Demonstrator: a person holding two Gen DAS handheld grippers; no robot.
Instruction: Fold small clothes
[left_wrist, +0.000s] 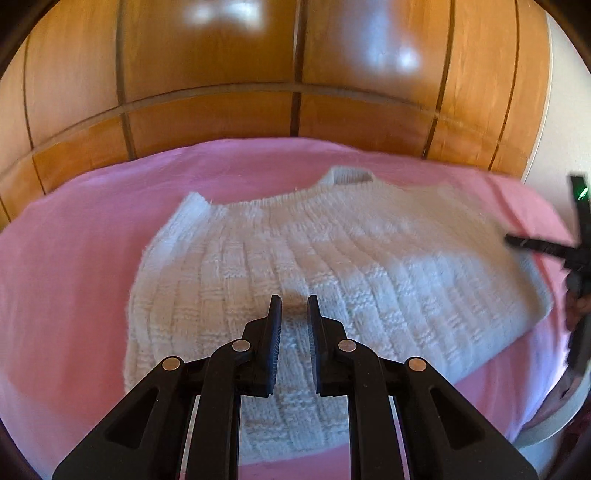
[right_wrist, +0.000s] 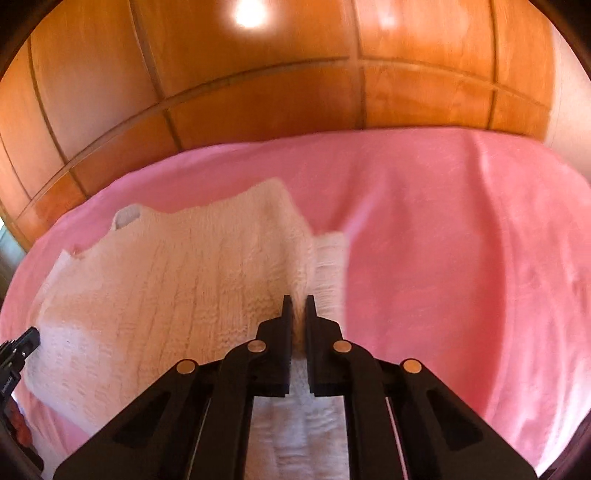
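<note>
My right-hand view is blurred, and my right gripper (right_wrist: 299, 301) hides the fold it pinches: its jaws are pressed onto the right edge of the white knitted sweater (left_wrist: 295, 258), raising a ridge. My left gripper (left_wrist: 294, 301) hangs over the sweater's lower middle, jaws slightly spread, holding nothing. The sweater lies flat on a pink sheet (left_wrist: 74, 266), collar toward the wooden wardrobe (left_wrist: 221, 74) behind.

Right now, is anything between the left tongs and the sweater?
Nothing visible. The left tongs hover open directly over the white knit sweater on the pink sheet; the right tongs pinch its right edge.
</note>
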